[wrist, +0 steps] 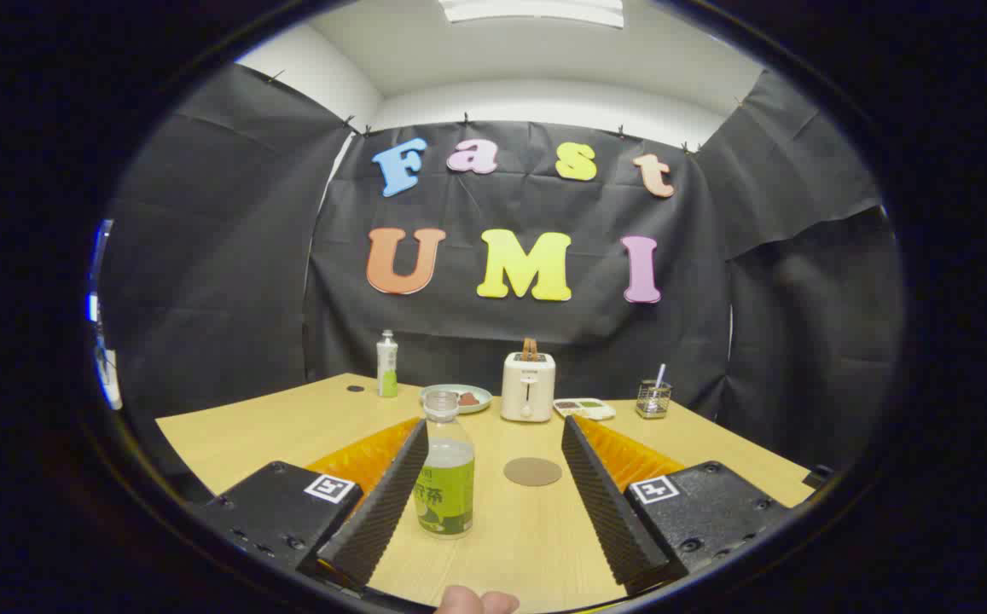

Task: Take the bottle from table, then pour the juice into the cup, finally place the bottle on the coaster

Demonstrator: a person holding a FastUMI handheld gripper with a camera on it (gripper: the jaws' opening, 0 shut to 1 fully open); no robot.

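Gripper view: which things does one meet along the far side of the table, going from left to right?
Far bottle → plate → toaster → small tray → wire holder. Nearer, the tool is open, with the juice bottle by its left finger and the coaster between the fingers.

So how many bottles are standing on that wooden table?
2. A clear plastic bottle with a green label stands between the open gripper fingers, close beside the left one. A slim white-and-green bottle stands far beyond, left of the plate.
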